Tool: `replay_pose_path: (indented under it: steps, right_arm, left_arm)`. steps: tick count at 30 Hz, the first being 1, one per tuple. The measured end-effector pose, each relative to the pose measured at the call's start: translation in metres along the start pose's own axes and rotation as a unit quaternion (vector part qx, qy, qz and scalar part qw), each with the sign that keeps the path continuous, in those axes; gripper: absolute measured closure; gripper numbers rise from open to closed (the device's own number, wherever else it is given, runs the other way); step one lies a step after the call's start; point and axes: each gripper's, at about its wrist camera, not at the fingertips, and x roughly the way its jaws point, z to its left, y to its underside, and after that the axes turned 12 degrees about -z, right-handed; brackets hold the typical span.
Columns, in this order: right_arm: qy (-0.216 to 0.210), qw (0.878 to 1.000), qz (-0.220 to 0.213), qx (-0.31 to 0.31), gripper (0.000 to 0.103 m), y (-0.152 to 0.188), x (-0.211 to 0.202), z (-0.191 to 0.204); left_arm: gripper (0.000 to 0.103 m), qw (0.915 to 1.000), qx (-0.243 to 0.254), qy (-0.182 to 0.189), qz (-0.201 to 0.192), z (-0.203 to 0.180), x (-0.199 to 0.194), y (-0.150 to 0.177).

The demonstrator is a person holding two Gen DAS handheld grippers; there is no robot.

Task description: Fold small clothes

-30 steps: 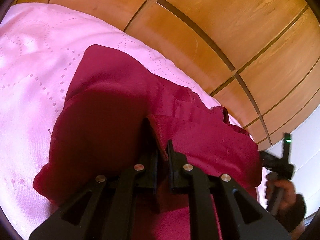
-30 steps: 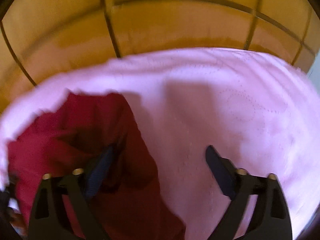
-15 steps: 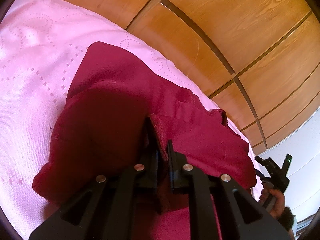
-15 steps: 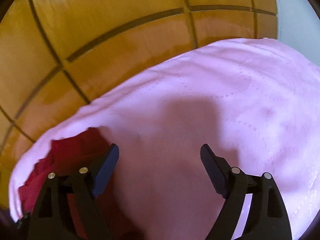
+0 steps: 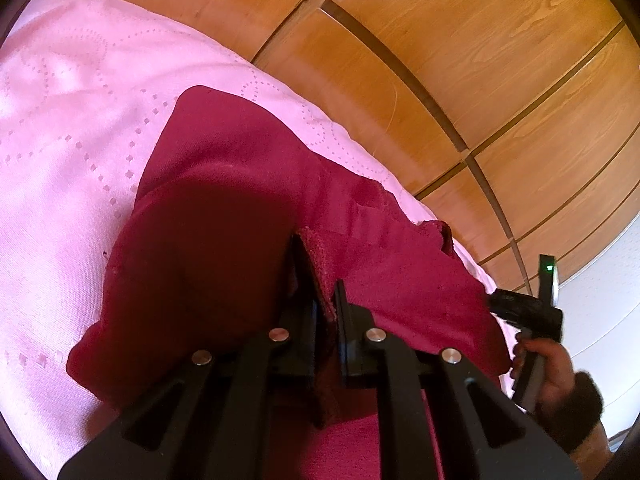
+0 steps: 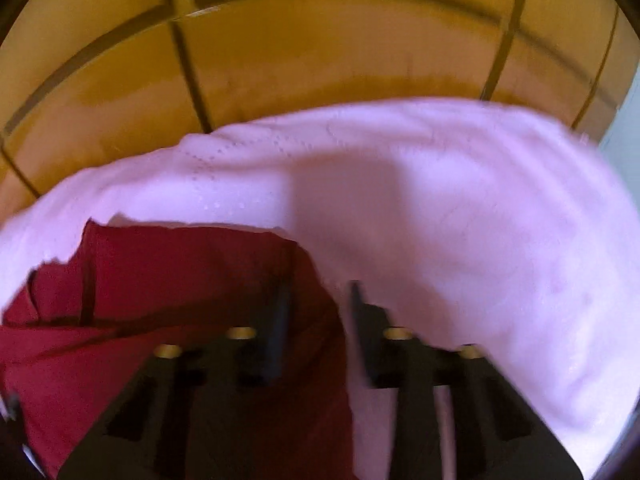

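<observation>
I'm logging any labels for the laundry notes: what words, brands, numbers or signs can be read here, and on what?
None: no readable text in either view.
The dark red garment shows no tag or print.
The pink cloth bears only a dotted pattern.
The right wrist view is too blurred to show fine print.

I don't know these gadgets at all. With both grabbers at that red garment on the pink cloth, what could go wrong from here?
1. The right gripper is closing at the edge of the red garment, right beside the pink bedcover; it may pinch the cover too, or miss the edge.
2. The left gripper holds only a thin fold, which might slip when pulled.
3. The garment is bunched, so the fold may turn out uneven.
</observation>
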Motion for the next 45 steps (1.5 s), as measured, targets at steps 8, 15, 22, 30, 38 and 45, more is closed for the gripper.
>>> replay_pose_path:
  steps: [8,15,22,30,38,45]
  right_arm:
    - [0.01,0.997,-0.048,0.064,0.103,-0.01,0.019,-0.029]
    - [-0.059,0.98,-0.113,0.15,0.063,0.02,-0.044,-0.078]
    - [-0.136,0.98,-0.121,0.077,0.068,0.053,-0.086,-0.052]
    - [-0.093,0.991,-0.067,0.065,0.053,0.033,-0.003,-0.034]
    - [-0.062,0.973,-0.129,0.181,0.038,0.061,-0.076,-0.104]
    - [-0.051,0.994,-0.086,0.053,0.038,0.102,-0.088,-0.077]
  left_arm:
    - [0.094,0.9999,-0.009,0.009,0.002,0.004,0.002,0.001]
    - [0.094,0.9998,-0.013,0.013,0.002,0.005,0.003,0.001]
    - [0.094,0.9999,-0.009,0.008,0.002,0.003,0.001,0.001]
    - [0.094,1.0,0.001,-0.004,0.004,-0.001,0.003,0.001]
    - [0.094,0.9999,-0.009,0.003,0.005,0.003,0.004,0.001]
    - [0.094,0.9999,-0.009,0.001,0.007,0.003,0.004,0.001]
